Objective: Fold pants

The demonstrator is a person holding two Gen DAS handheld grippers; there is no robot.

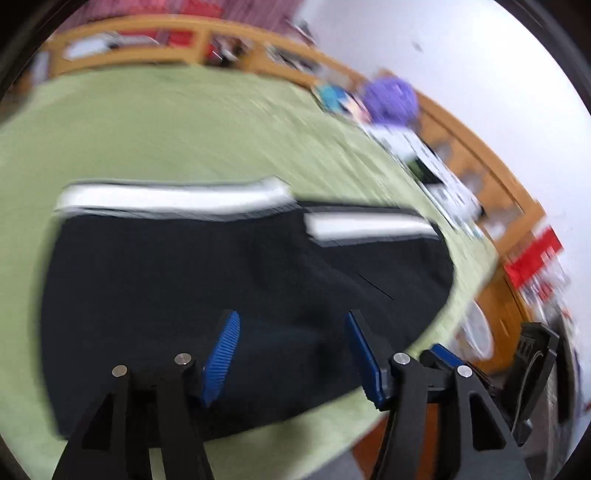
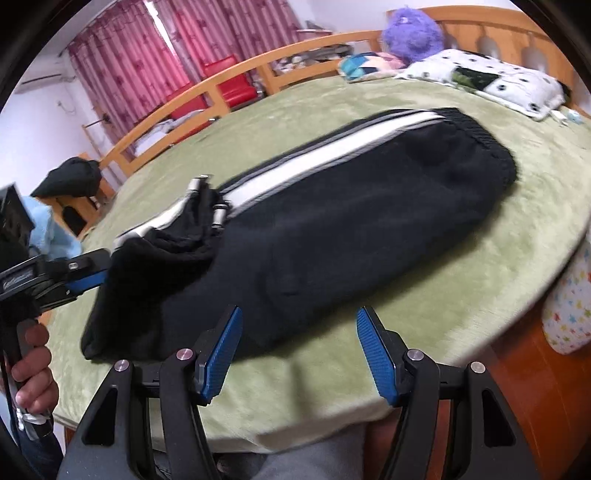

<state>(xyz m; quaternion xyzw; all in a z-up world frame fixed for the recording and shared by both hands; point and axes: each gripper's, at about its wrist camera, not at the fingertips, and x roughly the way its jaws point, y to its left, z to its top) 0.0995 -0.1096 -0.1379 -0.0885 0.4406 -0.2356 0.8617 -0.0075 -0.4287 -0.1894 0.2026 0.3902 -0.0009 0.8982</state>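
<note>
A: What's biggest here?

B: The bed — a green blanket over it and a wooden rail round the far side. Red curtains hang behind the rail.

A: And the pants?

B: The pants lie on the blanket, near the edge closest to both cameras. Black, with a white stripe along the far side. They look doubled lengthwise, the elastic waistband towards the pillow. At the other end the fabric is bunched, with metal-tipped drawcords lying on it. The left view is badly blurred, but it shows the same black cloth and white stripe.

A: What else is on the bed?

B: A spotted pillow at the head, a purple plush toy behind it, and a small blue-patterned cushion beside that.

A: The right gripper?

B: The right gripper is spread wide with nothing between its blue pads. It sits over the blanket at the near edge, just short of the pants.

A: And the left?

B: The left gripper is released too — fingers well apart, over the black cloth but grasping none of it. From the right view it shows at the far left, by the bunched end, with the hand on its handle.
</note>
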